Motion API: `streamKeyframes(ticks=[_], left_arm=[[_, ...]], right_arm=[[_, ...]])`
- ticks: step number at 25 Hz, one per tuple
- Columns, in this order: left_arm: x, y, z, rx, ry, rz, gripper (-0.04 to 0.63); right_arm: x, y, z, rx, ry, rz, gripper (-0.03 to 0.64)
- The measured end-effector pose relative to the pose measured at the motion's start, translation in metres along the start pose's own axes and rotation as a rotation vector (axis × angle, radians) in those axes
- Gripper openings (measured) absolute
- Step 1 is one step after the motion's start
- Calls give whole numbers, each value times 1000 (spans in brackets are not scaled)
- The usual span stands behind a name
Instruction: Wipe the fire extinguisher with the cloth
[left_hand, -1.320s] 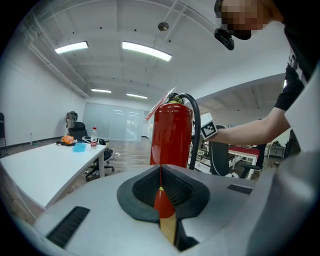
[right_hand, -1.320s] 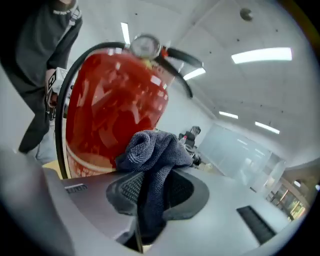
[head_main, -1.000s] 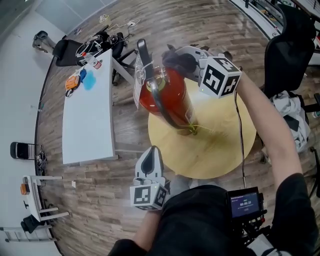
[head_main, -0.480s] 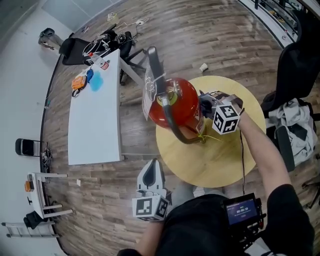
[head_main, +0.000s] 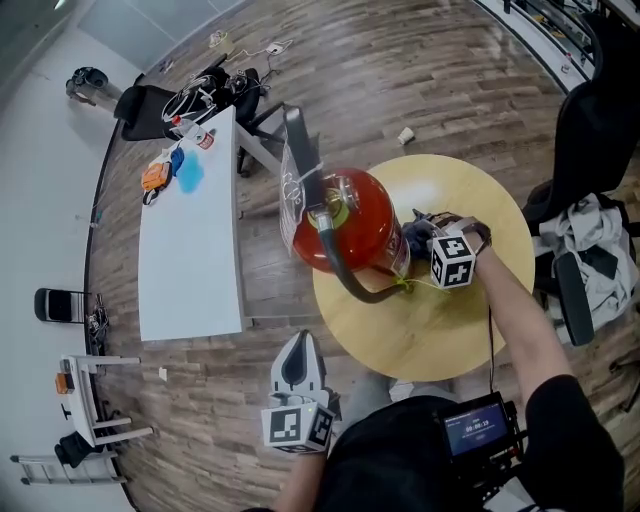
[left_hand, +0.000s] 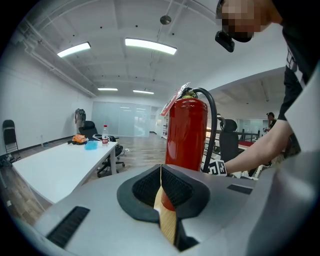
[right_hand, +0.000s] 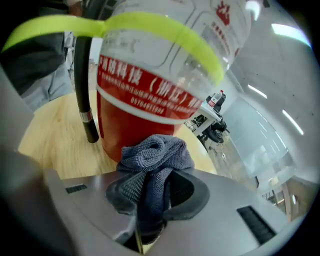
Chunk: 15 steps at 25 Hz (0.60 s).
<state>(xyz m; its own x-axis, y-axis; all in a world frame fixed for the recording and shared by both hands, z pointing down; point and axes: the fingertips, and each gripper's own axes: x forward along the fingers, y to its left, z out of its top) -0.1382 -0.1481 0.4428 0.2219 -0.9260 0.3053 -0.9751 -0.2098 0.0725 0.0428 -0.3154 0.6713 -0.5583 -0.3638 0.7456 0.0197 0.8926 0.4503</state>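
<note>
Two handheld grippers. The right gripper (head_main: 418, 235), on a right arm (head_main: 515, 310) stretched across the round pale wooden table (head_main: 440, 330), clamps a bunched grey cloth (right_hand: 155, 150) against the base of the upright red fire extinguisher (head_main: 350, 215), near the table's left edge. The left gripper (head_main: 298, 362) hangs clenched and empty, off the table's near edge.

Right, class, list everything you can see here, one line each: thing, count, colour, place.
extinguisher: one, red, upright on round table
hose: one, black, down extinguisher's side
cloth: one, grey-blue, at extinguisher's base
round table: one, pale wood, centre
white table: one, left of round table
bottle: one, clear with red label, on white table
chairs: several, black, around the room
left claw: one, grey, shut, empty, low beside round table
right claw: one, grey, shut on cloth
</note>
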Motion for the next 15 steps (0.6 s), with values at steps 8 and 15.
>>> streamKeyframes(ticks=[8,15], left_arm=[[-1,-2,9,-9,-47,-12,23],[-10,5,18,-20,-80,10,23]], right_arm=[[-93,-120,113,-346,-211,-238,92],[-175,-189,203,-567,-347,-399,92]])
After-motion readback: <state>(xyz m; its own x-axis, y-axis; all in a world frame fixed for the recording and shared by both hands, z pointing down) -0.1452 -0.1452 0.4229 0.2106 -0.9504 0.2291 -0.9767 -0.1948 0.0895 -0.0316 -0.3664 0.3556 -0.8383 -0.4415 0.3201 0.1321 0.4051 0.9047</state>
